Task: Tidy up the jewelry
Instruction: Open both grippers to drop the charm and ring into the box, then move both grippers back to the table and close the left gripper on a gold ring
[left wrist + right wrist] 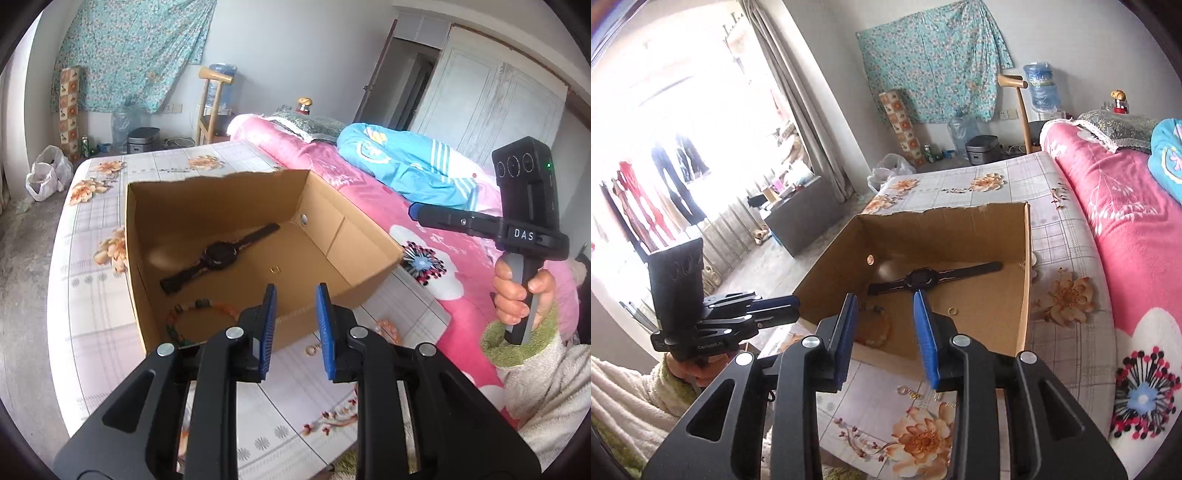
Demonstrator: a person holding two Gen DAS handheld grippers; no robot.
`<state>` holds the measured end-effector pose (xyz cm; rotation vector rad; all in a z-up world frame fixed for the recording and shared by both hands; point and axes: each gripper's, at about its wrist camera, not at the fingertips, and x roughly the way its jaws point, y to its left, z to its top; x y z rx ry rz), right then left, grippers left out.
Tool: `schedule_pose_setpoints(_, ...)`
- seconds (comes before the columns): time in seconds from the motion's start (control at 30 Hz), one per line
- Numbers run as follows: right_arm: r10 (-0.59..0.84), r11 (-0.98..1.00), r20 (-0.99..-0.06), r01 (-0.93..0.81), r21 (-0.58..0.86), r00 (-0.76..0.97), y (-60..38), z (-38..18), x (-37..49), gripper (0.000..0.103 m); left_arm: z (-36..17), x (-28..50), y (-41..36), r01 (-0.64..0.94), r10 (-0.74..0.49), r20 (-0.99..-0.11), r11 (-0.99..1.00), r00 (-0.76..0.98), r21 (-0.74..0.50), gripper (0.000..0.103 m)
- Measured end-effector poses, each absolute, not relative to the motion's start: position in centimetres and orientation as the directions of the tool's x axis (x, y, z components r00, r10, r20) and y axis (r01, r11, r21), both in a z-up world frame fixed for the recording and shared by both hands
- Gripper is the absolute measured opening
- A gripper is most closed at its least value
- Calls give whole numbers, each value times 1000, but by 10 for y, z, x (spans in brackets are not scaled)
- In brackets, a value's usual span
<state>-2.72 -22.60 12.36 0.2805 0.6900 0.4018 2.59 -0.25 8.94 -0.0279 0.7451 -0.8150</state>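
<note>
The open cardboard box [236,236] sits on the floral-clothed table [96,295], its torn far rim toward the table's far edge, its right wall close to the pink bedding [369,192]; bare cloth stays free along the near edge. Inside lie a black watch [221,255], a bead bracelet [199,308] by the near wall and a small gold ring [953,311]. More rings [908,391], possibly earrings, lie outside by the near wall. The left gripper [295,325] hovers over that wall, tilted down, jaws slightly parted, empty. The right gripper [886,332] does likewise, its gap somewhat wider, empty.
</note>
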Motion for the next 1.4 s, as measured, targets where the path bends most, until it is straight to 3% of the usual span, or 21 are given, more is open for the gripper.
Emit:
schedule_pose_setpoints(0.27,452,846,-596,-106,522,664,-231,52,-64,32,35,-11,-20,644,-616,-660,722,430,-253,24)
schedule_pose_setpoints(0.53,347,895,-720,18,446,601,-205,-14,-64,31,-14,-13,-71,689,-498,-726,723,474,-46,24)
schedule_pose_setpoints(1.13,294,915,-719,32,402,629,-196,-25,-49,29,-38,8,-111,724,-462,-757,689,462,22,23)
schedule_pose_setpoints(1.3,294,914,-718,35,405,631,-197,-26,-55,29,-39,7,-116,741,-475,-749,671,462,31,11)
schedule_pose_setpoints(1.4,292,914,-716,36,405,634,-199,-25,-59,29,-39,4,-119,749,-471,-743,660,475,61,10)
